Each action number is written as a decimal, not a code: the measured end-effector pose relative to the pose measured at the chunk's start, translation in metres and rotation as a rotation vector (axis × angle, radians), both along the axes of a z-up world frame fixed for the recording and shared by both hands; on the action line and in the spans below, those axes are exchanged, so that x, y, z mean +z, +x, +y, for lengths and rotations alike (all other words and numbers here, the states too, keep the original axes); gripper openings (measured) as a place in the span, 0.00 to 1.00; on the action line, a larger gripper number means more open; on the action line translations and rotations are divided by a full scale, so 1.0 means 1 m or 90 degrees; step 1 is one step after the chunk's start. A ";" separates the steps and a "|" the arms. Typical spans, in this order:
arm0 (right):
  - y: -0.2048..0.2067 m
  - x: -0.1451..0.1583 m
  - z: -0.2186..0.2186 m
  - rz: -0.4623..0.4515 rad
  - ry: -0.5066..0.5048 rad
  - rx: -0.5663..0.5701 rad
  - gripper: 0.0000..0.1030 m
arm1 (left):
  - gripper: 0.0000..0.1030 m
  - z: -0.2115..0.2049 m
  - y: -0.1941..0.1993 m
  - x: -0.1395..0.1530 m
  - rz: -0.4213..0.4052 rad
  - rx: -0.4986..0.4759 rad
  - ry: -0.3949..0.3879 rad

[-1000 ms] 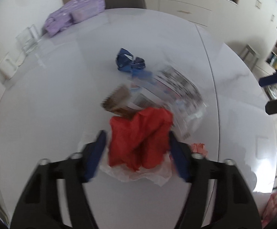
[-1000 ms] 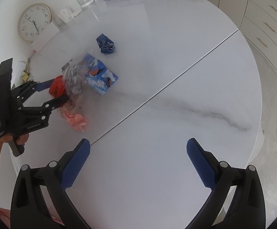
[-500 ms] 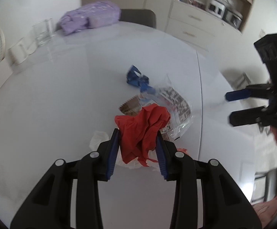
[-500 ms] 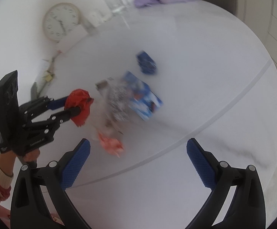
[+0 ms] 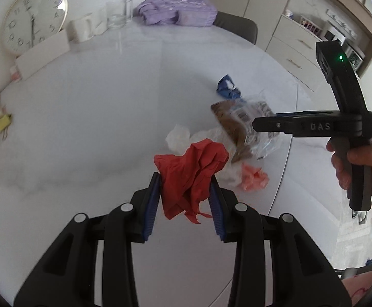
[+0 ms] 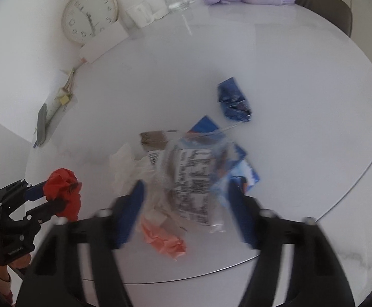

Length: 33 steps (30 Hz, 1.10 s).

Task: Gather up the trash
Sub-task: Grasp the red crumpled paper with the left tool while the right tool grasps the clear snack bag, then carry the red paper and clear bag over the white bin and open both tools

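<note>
My left tongs [image 5: 184, 192] clamp red wad [image 5: 192, 174], right tongs [image 6: 186, 202] apart over clear bag [image 6: 193, 174]; wrappers left on bench [image 6: 288, 89].

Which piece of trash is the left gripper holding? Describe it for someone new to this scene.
On the round white table, find the trash pile near the seam. The left gripper pinches a crumpled red wrapper above it. It is deeper red than the pale pink scrap beside it.

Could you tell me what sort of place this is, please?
Probably a home dining area: a round white marble-look table, a chair tucked behind it, and cabinet drawers with small appliances along the wall.
</note>
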State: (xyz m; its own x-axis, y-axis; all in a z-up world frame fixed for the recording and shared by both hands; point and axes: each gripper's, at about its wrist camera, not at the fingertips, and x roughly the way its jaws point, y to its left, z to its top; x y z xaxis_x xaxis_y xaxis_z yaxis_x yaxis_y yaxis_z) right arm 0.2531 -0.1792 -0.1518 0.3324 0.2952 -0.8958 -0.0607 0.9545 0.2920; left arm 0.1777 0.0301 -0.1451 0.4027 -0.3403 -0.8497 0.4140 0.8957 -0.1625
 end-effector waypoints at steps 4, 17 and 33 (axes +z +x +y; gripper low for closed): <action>-0.002 0.004 0.012 -0.010 -0.022 0.018 0.35 | 0.35 0.003 -0.005 -0.002 0.004 0.006 0.009; -0.029 0.040 0.004 -0.054 -0.018 0.020 0.31 | 0.35 -0.022 -0.028 0.022 -0.019 -0.025 -0.006; -0.205 0.066 -0.100 -0.031 -0.031 -0.116 0.32 | 0.35 -0.132 -0.135 0.044 -0.022 -0.191 0.003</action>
State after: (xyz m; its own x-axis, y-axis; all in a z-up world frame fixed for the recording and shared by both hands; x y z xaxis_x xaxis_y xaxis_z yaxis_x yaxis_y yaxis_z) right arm 0.0484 -0.2794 -0.0859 0.4198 0.1821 -0.8891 0.1020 0.9640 0.2456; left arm 0.0426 -0.1016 -0.1007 0.3137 -0.4442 -0.8393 0.6657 0.7331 -0.1392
